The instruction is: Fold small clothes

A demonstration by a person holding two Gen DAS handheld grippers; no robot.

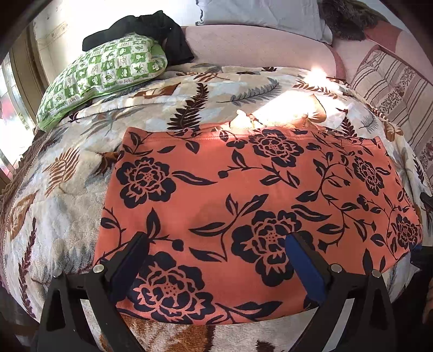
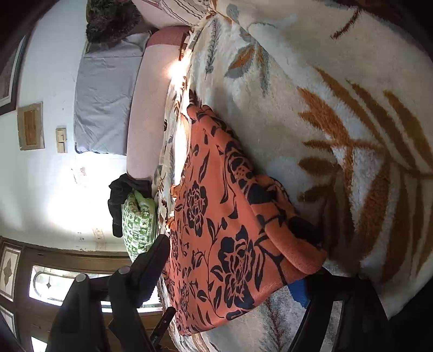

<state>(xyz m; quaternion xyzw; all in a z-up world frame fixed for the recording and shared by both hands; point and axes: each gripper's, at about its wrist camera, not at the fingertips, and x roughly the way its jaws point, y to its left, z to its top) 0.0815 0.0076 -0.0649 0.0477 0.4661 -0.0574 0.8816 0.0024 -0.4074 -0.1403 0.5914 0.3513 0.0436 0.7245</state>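
An orange garment [image 1: 243,189] with a black flower print lies folded flat on the leaf-patterned blanket [image 1: 67,203]. My left gripper [image 1: 216,243] is open just above its near edge, fingers spread wide over the cloth, holding nothing. In the right wrist view the same garment [image 2: 230,216] shows its folded edge. My right gripper [image 2: 232,268] is open and turned on its side, one finger above the cloth and the blue-padded finger [image 2: 299,293] under the near corner. The jaws stand wide apart around that corner.
A green checked pillow [image 1: 105,75] with a black cloth [image 1: 151,29] on it lies at the far left. A grey pillow [image 1: 259,13] and a pink bolster [image 1: 257,46] lie at the head of the bed. A striped cushion [image 1: 392,86] is at the right.
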